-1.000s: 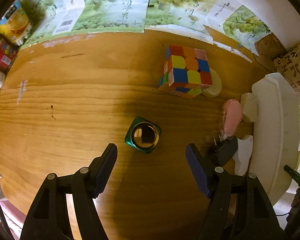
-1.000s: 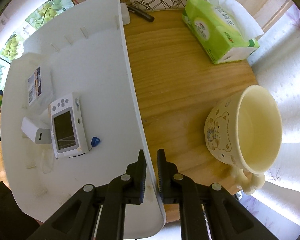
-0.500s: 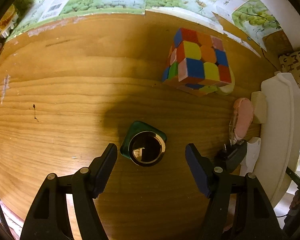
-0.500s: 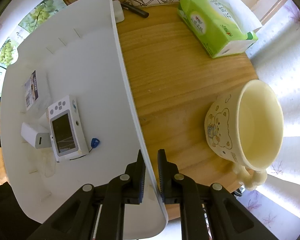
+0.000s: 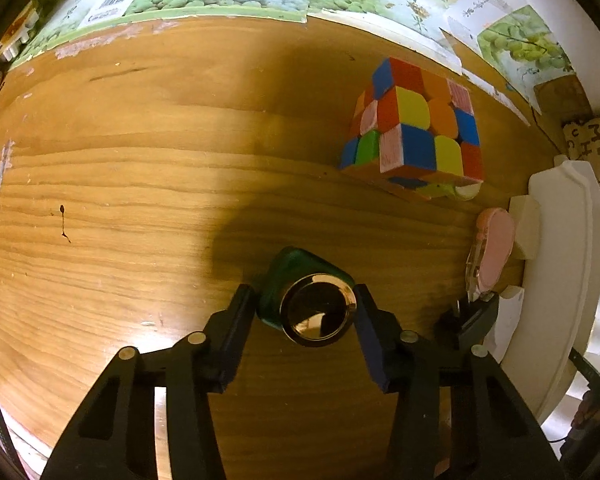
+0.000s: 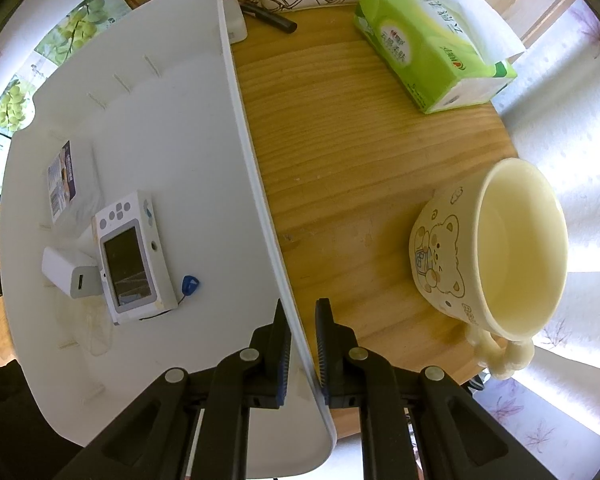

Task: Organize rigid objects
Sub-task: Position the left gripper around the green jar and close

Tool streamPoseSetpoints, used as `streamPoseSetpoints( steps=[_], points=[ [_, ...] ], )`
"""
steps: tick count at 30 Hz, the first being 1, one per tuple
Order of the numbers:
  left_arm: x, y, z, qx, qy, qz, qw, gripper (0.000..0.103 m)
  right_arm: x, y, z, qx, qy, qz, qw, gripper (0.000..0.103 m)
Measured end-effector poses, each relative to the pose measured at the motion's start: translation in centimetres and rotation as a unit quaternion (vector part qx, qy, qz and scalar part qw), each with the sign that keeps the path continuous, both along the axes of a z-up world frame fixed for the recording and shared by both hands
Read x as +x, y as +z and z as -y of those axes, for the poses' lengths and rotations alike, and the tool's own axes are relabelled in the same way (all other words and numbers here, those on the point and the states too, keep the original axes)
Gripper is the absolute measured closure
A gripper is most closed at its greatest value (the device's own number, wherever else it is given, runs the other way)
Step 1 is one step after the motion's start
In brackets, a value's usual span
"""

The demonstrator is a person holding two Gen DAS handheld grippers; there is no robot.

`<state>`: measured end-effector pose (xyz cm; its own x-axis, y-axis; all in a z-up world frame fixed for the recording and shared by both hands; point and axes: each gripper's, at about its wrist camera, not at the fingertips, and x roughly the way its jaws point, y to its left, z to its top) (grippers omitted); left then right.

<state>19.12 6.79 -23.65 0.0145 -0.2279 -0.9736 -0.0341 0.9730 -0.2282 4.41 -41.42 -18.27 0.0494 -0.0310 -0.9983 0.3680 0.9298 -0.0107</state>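
Left wrist view: I am pinching the green bottle with the left gripper, standing on the table, ready for lifting. Right wrist view: my right gripper is clamping the white tray's rim, steadying it for loading.

My left gripper pointed steeply down at the table, and its 2 jaws had just been closing until the pads pressed on either side of the green bottle with the gold cap, which stood upright between them. My right gripper pointed straight down with its 2 jaws nearly together, clamped on the thin rim of the white tray, 1 finger inside the rim and 1 outside it.
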Motion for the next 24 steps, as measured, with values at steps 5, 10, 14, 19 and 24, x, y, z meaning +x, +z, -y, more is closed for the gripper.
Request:
streamPoseSetpoints(
  steps=[5, 10, 14, 19, 24],
  points=[
    [0.2, -0.1, -0.1, 0.001, -0.001, 0.002, 1.0000, 0.050, 0.0, -0.1, -0.1, 0.001, 0.001, 0.000, 1.000, 0.091],
    [0.4, -0.1, -0.1, 0.001, 0.001, 0.000, 1.0000, 0.051, 0.0, -0.1, -0.2, 0.001, 0.002, 0.000, 1.000, 0.091],
    [0.4, 0.0, -0.1, -0.001, 0.004, -0.004, 1.0000, 0.051, -0.1, -0.1, -0.2, 0.001, 0.002, 0.001, 1.000, 0.091],
    [0.1, 0.1, 0.1, 0.003, -0.003, -0.008, 1.0000, 0.051, -0.1, 0.0, -0.2, 0.000, 0.002, 0.001, 1.000, 0.091],
    [-0.6, 0.5, 0.2, 0.008, -0.007, -0.007, 0.9999, 0.051, -0.1, 0.0, -0.3, 0.000, 0.003, 0.003, 1.000, 0.091]
  ],
)
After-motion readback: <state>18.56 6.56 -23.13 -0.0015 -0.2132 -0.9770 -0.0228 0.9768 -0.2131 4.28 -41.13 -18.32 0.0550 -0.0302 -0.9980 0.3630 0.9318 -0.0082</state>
